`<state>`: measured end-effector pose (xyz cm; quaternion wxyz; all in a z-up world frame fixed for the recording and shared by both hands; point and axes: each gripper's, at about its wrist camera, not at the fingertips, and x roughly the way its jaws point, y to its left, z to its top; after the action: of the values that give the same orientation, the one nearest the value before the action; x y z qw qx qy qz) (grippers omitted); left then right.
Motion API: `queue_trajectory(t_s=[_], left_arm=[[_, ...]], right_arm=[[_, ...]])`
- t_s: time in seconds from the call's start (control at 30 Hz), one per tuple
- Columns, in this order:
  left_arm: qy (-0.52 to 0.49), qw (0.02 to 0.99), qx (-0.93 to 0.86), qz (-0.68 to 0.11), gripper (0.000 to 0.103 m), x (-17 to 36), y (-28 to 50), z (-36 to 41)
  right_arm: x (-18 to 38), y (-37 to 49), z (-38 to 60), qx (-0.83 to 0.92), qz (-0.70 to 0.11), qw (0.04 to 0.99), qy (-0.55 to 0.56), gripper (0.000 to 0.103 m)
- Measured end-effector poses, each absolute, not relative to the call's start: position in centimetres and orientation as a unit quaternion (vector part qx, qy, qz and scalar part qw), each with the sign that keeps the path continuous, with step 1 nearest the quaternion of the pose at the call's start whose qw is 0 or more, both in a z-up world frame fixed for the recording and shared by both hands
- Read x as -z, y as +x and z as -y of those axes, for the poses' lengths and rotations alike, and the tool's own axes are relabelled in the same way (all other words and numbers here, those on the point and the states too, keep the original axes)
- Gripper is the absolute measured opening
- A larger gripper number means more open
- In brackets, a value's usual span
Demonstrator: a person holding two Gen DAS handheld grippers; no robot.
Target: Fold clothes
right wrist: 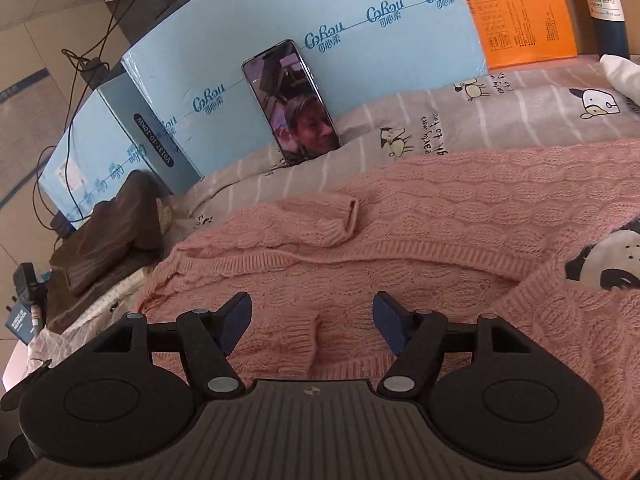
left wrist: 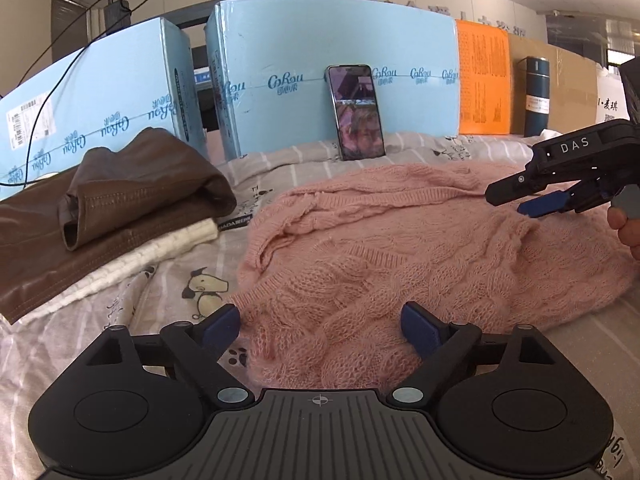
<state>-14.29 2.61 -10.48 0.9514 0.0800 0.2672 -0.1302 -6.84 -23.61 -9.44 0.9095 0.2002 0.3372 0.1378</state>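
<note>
Pink sweater (right wrist: 440,240) runs off the right wrist view's right edge; its far hem unseen. Brown leather garment (left wrist: 120,208) hides most of the white knit (left wrist: 160,252) beneath, left edge cutting both. Orange box (left wrist: 482,80) print too small to read.

pink cable-knit sweater (left wrist: 420,248): 1 | brown leather garment (left wrist: 120,208): 1 | cream knit garment (left wrist: 160,252): 1 | light-blue cardboard boxes (left wrist: 340,68): 2 | black smartphone (left wrist: 356,112): 1 | dark-blue bottle (left wrist: 537,96): 1

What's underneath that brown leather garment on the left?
The brown leather garment lies on a cream knitted piece, whose edge sticks out over the printed bedsheet. Anything deeper in the pile is covered.
</note>
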Motion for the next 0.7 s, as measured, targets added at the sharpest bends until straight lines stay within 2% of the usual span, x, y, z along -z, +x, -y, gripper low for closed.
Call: queue_trajectory(t_s=[0.1, 0.17, 0.23, 0.53, 0.6, 0.7], left_arm=[[0.069, 0.951, 0.133, -0.269, 0.091, 10.6, -14.2, -2.9], [0.061, 0.952, 0.135, -0.269, 0.091, 10.6, -14.2, -3.1], [0.053, 0.954, 0.137, -0.263, 0.091, 10.5, -14.3, -3.3], [0.046, 0.961, 0.147, -0.230, 0.091, 9.3, -14.3, -3.3], [0.057, 0.957, 0.153, -0.238, 0.091, 9.5, -14.1, -2.9], [0.075, 0.953, 0.155, -0.250, 0.091, 9.8, -13.9, -2.3]], right_arm=[[9.9, -7.1, 21.7, -0.161, -0.341, 0.914, 0.153, 0.062], [9.9, -7.9, 21.0, -0.177, -0.331, 0.919, 0.118, 0.031], [9.5, -8.6, 21.2, -0.199, -0.325, 0.916, 0.122, 0.019], [5.4, -14.1, 24.7, -0.226, -0.266, 0.920, 0.175, 0.017], [5.6, -15.0, 24.7, -0.212, -0.271, 0.926, 0.157, 0.018], [7.2, -15.5, 24.0, -0.174, -0.280, 0.939, 0.099, 0.025]])
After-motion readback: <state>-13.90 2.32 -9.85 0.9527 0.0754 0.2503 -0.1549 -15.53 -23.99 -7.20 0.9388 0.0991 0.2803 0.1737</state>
